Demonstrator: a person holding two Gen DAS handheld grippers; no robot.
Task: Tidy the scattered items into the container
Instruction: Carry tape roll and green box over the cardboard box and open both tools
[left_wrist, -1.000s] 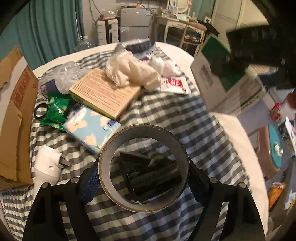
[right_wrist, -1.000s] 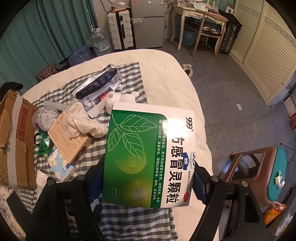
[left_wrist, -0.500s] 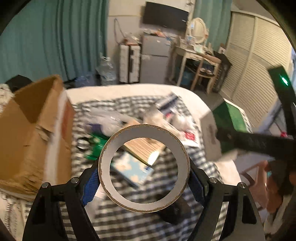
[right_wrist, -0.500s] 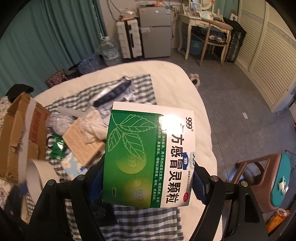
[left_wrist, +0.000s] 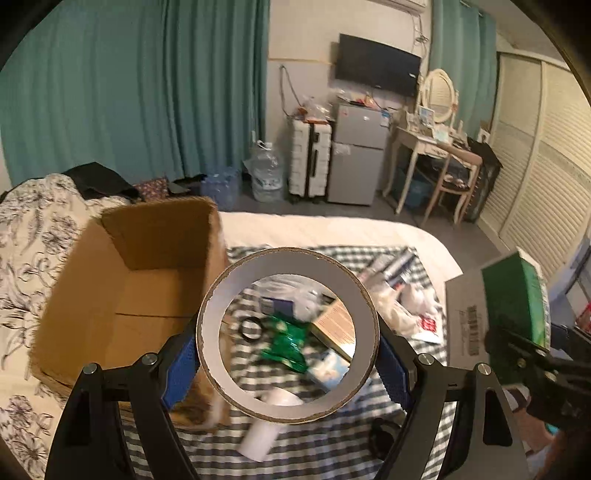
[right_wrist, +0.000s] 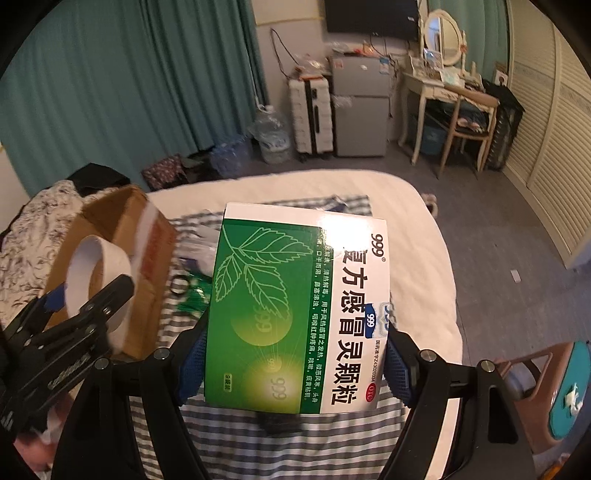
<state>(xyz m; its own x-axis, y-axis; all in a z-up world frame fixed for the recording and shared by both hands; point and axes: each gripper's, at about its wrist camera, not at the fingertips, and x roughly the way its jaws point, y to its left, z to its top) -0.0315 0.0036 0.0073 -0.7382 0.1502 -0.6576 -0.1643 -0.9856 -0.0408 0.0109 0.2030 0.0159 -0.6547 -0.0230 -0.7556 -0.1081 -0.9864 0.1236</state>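
My left gripper (left_wrist: 288, 363) is shut on a roll of tape (left_wrist: 210, 325), held upright above the bed, just right of the open cardboard box (left_wrist: 122, 280). The roll also shows in the right wrist view (right_wrist: 92, 273) beside the box (right_wrist: 125, 229). My right gripper (right_wrist: 291, 365) is shut on a green and white medicine box (right_wrist: 295, 310), held above the checked cloth; it shows at the right in the left wrist view (left_wrist: 513, 295). Scattered items lie on the cloth: a green packet (left_wrist: 284, 343), a tan box (left_wrist: 336, 325), a black ring (left_wrist: 251, 328).
The bed carries a checked cloth (left_wrist: 317, 443) and a floral quilt (left_wrist: 26, 236) left of the box. A white cylinder (left_wrist: 262, 435) lies near me. A fridge (left_wrist: 354, 162), suitcase (left_wrist: 308, 158), desk and chair stand beyond the bed.
My left gripper has risen and swung left with the tape roll, so the cardboard box's open inside now faces it. My right gripper has lifted with the medicine box.
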